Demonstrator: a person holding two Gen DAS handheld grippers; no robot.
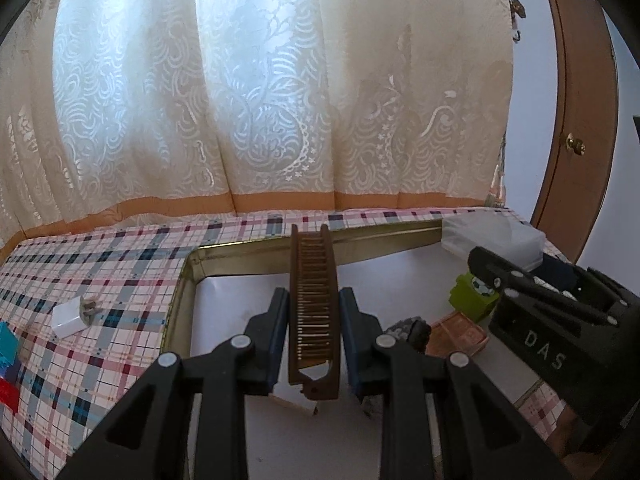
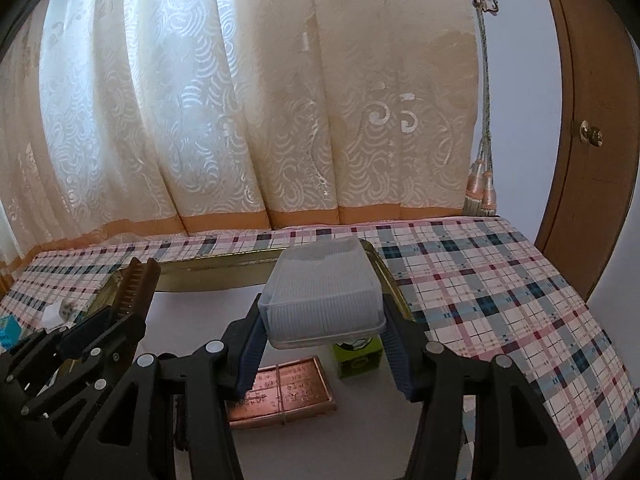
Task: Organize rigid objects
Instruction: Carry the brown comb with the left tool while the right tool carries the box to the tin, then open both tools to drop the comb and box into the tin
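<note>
Daylight glows through the curtain point(image 1: 256, 92); foreground dim, sharp, edges fisheye-bent.

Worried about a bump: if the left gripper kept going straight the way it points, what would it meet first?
Likely the far gold wall of the tray, then the curtain. The left gripper holds the brown comb, whose tip would lead. Depth is unclear.

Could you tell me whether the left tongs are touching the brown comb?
Touching. The left wrist view shows the left tongs closed on the brown comb, both blue pads pressed against its sides with no gap.
</note>
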